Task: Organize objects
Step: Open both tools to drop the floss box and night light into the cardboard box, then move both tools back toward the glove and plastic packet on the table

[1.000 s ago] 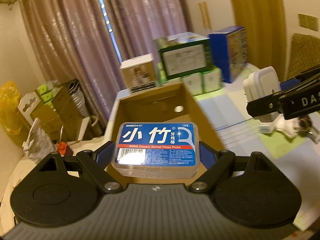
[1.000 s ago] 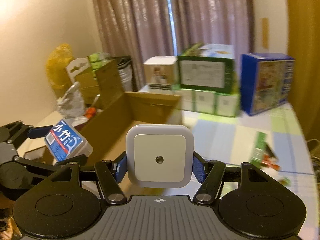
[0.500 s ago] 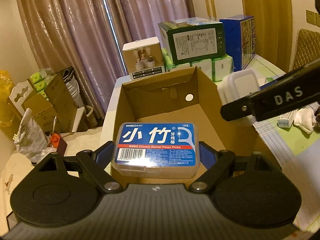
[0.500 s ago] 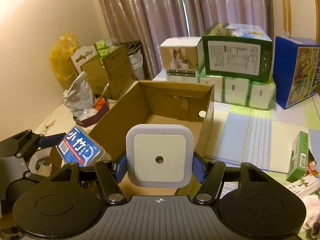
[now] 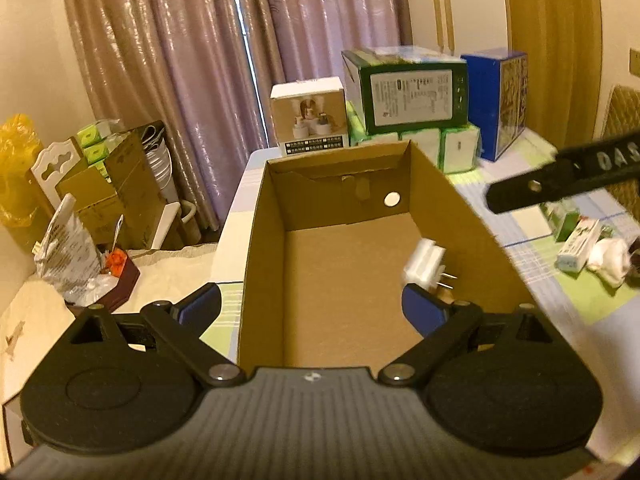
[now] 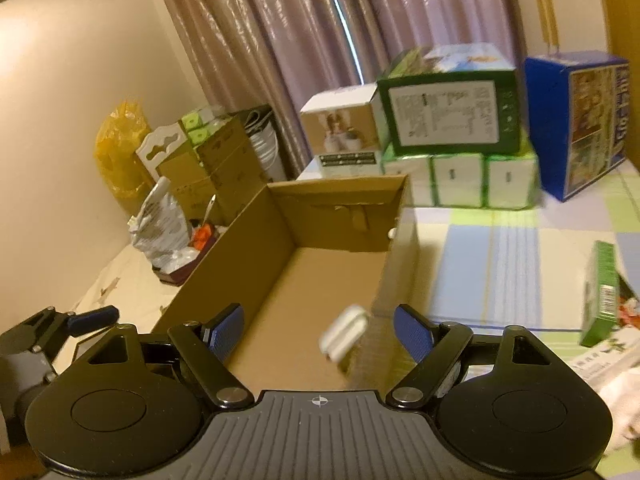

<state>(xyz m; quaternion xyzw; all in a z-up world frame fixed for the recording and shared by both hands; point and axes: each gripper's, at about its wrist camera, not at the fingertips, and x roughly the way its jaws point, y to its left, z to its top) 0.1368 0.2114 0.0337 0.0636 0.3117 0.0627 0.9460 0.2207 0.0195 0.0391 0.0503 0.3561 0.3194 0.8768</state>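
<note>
The left gripper [image 5: 312,306] hangs over the near end of the open brown cardboard box [image 5: 456,216], its blue-padded fingers [image 5: 422,314] spread wide with nothing between them. The right gripper [image 6: 318,330] is likewise spread and empty above the box's right wall. A blurred white square plug-in night light [image 6: 345,332], metal prongs showing, sits inside the box just ahead of the right gripper, tilted against that wall.

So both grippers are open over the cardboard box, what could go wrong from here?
The white night light is blurred, apparently mid-fall beside the cardboard box's right wall; it may bounce or bend its prongs. The open left gripper and right gripper hang close together above the box and might collide.
</note>
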